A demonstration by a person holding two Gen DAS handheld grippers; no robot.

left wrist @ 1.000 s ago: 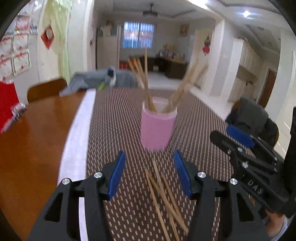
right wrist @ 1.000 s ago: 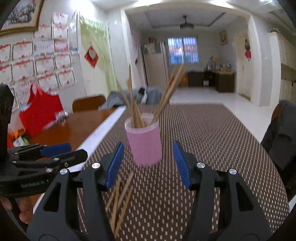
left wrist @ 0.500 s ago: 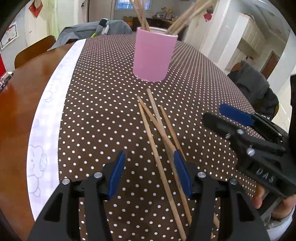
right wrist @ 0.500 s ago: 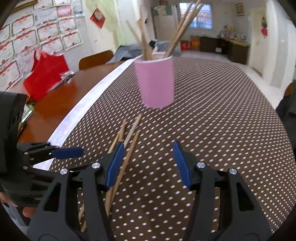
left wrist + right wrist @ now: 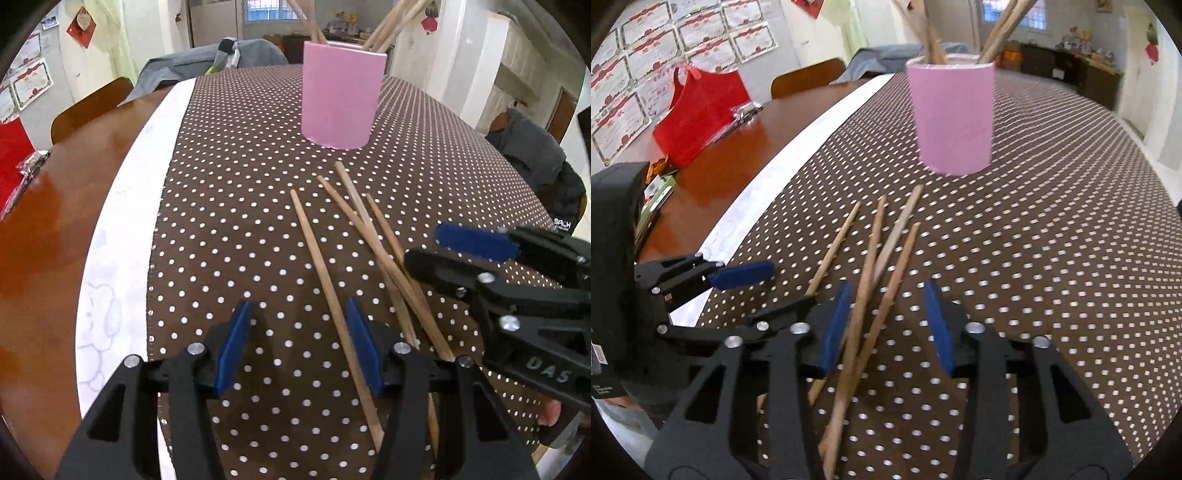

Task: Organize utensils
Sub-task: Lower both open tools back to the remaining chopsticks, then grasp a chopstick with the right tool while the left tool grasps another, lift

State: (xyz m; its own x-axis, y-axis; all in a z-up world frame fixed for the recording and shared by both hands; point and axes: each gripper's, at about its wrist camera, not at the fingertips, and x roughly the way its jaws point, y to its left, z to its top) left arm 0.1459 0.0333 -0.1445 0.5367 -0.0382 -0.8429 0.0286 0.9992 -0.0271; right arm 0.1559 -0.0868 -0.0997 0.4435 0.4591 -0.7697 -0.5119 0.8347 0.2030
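Observation:
A pink cup with several wooden chopsticks in it stands on the brown dotted tablecloth. Several loose chopsticks lie crossed on the cloth in front of it. My left gripper is open low over the cloth, and one chopstick runs between its fingers close to the right pad. My right gripper is closing, with two chopsticks between its blue pads; the left pad is close against one and the right pad is still clear of them.
Bare wooden table and a white cloth strip lie left of the dotted cloth. A red bag sits on the wood. A chair back and grey clothing are at the far end, a dark jacket at right.
Both grippers have sunk towards the cloth and tipped downward, so the cup now sits high in the views. The right jaws have narrowed around two loose chopsticks.

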